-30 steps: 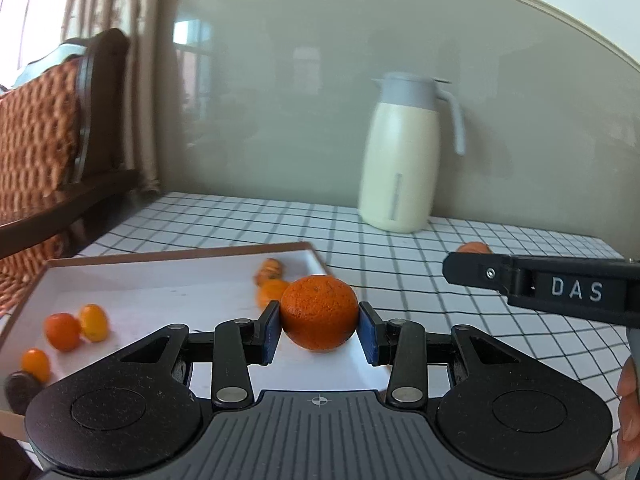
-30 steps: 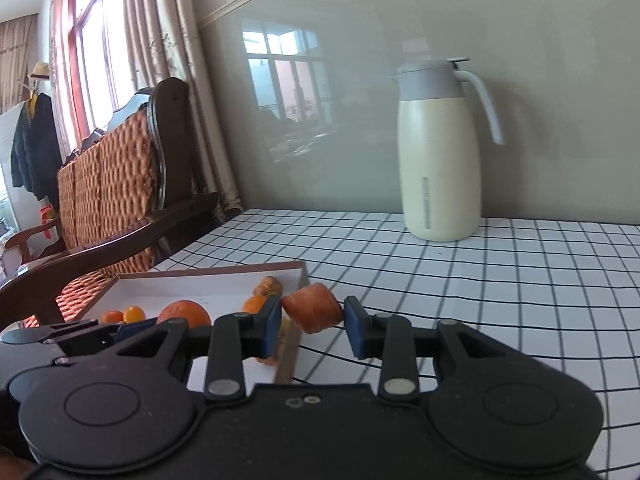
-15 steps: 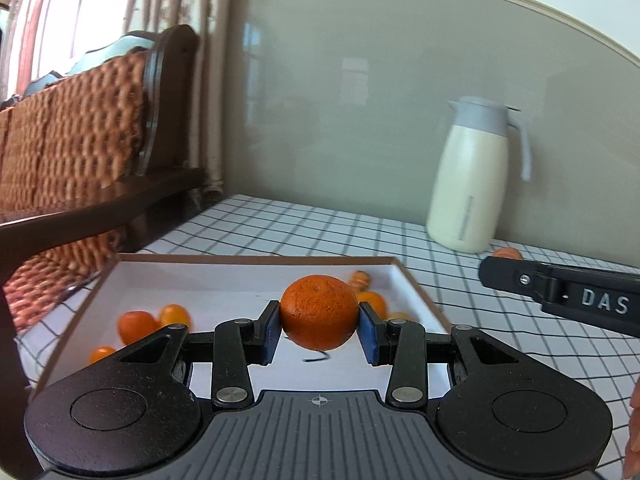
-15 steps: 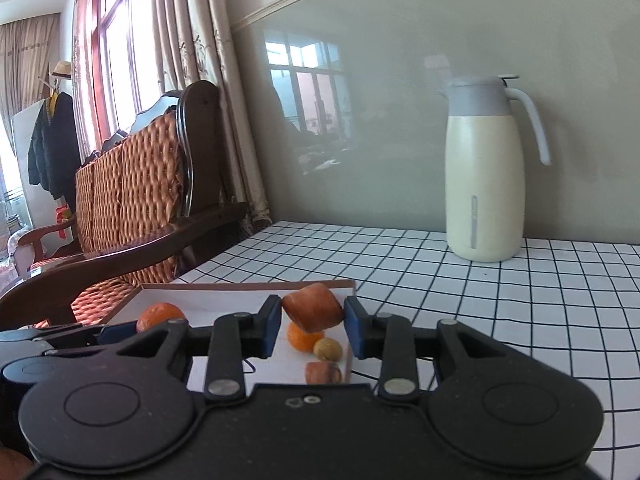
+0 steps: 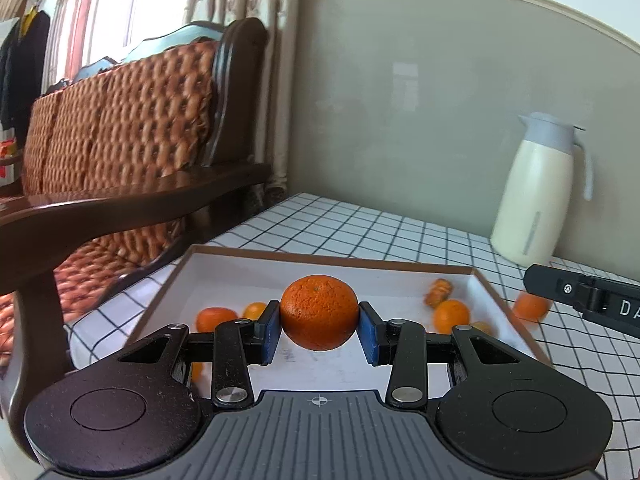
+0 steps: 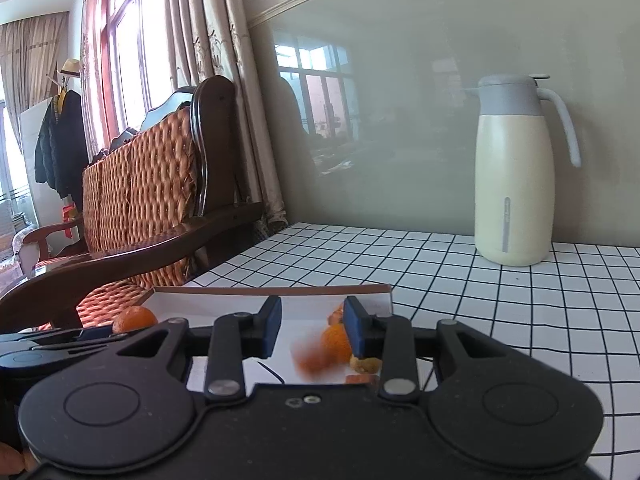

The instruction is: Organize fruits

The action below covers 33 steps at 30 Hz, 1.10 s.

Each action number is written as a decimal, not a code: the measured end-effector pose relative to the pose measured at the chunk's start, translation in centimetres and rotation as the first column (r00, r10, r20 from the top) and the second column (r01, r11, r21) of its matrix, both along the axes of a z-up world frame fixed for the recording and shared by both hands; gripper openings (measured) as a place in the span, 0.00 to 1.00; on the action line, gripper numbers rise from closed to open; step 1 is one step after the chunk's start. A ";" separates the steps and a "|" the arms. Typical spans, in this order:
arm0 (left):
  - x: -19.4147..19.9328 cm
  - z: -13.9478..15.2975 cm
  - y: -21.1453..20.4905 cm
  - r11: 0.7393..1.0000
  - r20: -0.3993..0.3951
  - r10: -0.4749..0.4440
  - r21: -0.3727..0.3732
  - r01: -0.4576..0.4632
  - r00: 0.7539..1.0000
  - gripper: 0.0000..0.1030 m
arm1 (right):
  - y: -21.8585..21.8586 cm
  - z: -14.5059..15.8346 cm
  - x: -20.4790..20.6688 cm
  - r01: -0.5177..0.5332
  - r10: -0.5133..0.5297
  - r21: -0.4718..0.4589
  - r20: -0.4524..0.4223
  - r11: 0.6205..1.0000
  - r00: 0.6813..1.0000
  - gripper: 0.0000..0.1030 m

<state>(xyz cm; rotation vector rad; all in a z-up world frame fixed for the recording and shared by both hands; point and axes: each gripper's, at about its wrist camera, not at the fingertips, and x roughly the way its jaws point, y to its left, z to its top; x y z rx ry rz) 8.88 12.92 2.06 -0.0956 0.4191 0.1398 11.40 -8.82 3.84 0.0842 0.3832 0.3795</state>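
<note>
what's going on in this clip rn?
Fruit is being sorted into a shallow box on the checked table. The left claw is clamped on a large orange held over the box. The right claw is open above the box's near corner, with a blurred orange piece below it, apparently just dropped.

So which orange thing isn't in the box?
The small orange fruit on the checked tablecloth, just outside the box, by the right edge. The other loose fruits lie inside it.

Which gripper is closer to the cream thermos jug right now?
Right. The right gripper hangs over the tray's jug-side end; the left gripper sits farther along the tray from the thermos jug.
</note>
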 end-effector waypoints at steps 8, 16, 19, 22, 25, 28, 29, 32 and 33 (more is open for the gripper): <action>0.8 -1.0 1.5 0.999 -0.033 0.041 0.001 -0.041 0.999 0.40 | 1.4 -0.8 0.8 -0.001 0.000 -0.007 -0.018 1.000 1.000 0.25; 1.1 -0.9 1.3 0.993 -0.033 0.118 0.029 -0.117 0.992 1.00 | 1.1 -1.0 1.1 0.015 -0.015 0.016 -0.027 1.000 1.000 0.33; 0.4 -0.2 0.8 0.986 0.053 0.145 0.078 -0.148 0.988 1.00 | 0.8 -1.0 1.1 0.024 -0.024 0.024 -0.026 0.999 0.999 0.40; 0.7 -0.2 1.1 0.986 0.047 0.154 0.053 -0.156 0.987 1.00 | 0.5 -0.9 0.9 0.036 -0.035 0.033 -0.015 0.999 0.999 0.50; 0.7 -0.3 1.3 0.985 0.042 0.162 0.058 -0.165 0.986 1.00 | 0.4 -0.8 0.8 0.042 -0.041 0.031 -0.009 0.999 0.999 0.52; 0.7 -0.3 1.0 0.984 0.056 0.159 0.074 -0.163 0.986 1.00 | 0.1 -0.7 0.8 0.058 -0.058 0.043 -0.004 0.997 0.998 0.67; 0.6 -0.2 0.9 0.984 0.058 0.156 0.079 -0.160 0.986 1.00 | 0.0 -0.7 0.7 0.062 -0.062 0.045 0.002 0.997 0.998 0.71; 0.2 -0.1 0.4 0.984 0.058 0.147 0.088 -0.152 0.987 1.00 | -0.1 -0.5 0.5 0.067 -0.068 0.046 0.009 0.997 0.998 0.77; 0.3 0.0 0.3 0.985 0.058 0.145 0.089 -0.150 0.988 1.00 | -0.2 -0.5 0.5 0.068 -0.069 0.049 0.010 0.996 0.998 0.77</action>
